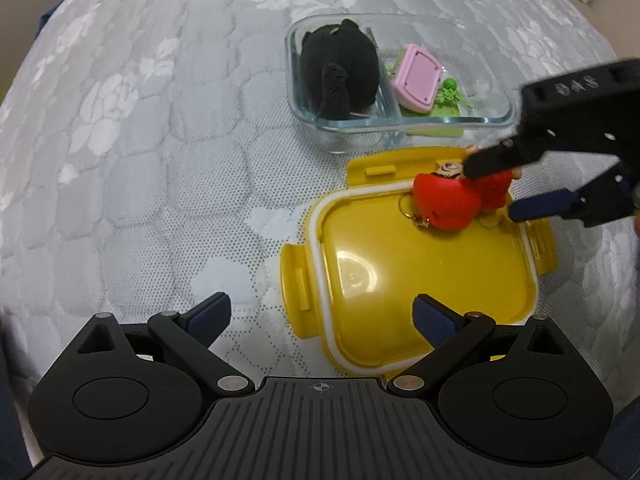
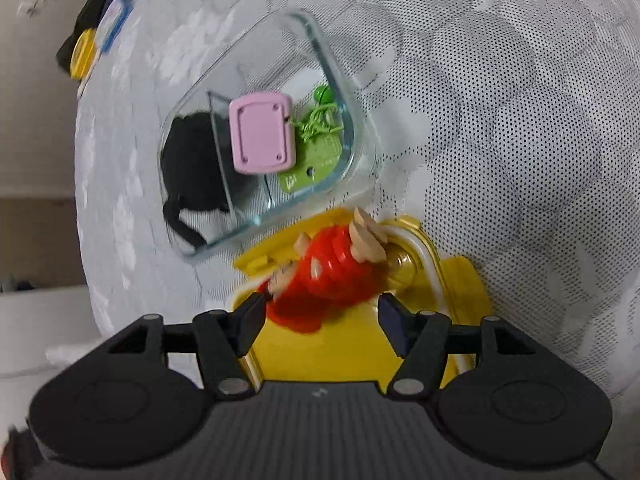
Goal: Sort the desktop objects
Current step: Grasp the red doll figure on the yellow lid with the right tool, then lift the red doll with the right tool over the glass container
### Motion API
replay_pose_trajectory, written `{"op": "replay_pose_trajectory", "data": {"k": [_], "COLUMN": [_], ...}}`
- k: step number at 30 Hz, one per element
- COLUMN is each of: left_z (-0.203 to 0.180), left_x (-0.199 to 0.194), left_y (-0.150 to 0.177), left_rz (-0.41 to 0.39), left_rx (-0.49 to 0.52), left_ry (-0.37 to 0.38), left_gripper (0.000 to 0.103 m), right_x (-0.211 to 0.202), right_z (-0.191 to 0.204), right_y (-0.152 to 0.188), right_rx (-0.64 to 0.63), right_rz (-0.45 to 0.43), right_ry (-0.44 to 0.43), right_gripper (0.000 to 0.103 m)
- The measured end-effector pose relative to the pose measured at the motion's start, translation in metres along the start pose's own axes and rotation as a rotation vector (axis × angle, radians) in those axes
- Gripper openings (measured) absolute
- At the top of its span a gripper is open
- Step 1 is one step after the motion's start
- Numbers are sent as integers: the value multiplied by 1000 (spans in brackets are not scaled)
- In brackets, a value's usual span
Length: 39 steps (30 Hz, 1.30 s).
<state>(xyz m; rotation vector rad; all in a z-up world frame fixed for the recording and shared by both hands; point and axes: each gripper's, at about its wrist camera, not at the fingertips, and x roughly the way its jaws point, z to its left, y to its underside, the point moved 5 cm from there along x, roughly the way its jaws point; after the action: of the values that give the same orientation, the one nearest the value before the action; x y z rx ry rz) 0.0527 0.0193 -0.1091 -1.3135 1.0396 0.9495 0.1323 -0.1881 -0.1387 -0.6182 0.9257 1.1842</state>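
Note:
A red figure keychain point(image 1: 444, 204) point(image 2: 332, 272) lies on the far corner of a yellow box lid point(image 1: 420, 280) point(image 2: 352, 348). My right gripper point(image 1: 494, 188) point(image 2: 320, 312) stands open around it; one finger point(image 2: 254, 312) is at its head, the other stays slightly clear. My left gripper point(image 1: 320, 312) hovers open over the lid's near edge, holding nothing. Behind the lid stands a two-compartment glass container point(image 1: 304, 92) point(image 2: 344, 92). A black plush point(image 1: 340, 76) point(image 2: 188, 160) fills one compartment. A pink case point(image 1: 416, 78) point(image 2: 262, 136) and a green tag point(image 1: 448, 110) point(image 2: 316, 168) share the other.
Everything sits on a grey floral quilted cloth point(image 1: 160, 160) point(image 2: 500, 120). At its far edge lie a yellow round object point(image 2: 84, 54) and a blue-framed item point(image 2: 116, 24). The cloth's edge drops off at the left in the right wrist view.

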Motion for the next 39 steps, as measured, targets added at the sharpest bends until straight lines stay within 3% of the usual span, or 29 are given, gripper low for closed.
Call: {"op": "replay_pose_trajectory", "data": {"k": [14,27,30,34,39], "left_z": [-4,-3,-3,-2,-1], "left_x": [-5,0,0,1,2], "left_y": [1,1,1,1,1], "left_rz": [-5,7,6,9,14], "left_rx": [18,18,21,23,18], "left_ry": [31,14,12,8,7], "left_gripper": [100,100,100,100,100], "right_x": [26,12,4,-13,-55], "right_z": [17,34,41,46,62], "right_y": [-2,18,31,39,23], "right_rx": [-55,-324,-418,-454,-443], "right_rz": [-43,-65,-74,-90,-228], "right_ry": [122,144,128,63,-53], "right_gripper": [72,67,67,67,67]}}
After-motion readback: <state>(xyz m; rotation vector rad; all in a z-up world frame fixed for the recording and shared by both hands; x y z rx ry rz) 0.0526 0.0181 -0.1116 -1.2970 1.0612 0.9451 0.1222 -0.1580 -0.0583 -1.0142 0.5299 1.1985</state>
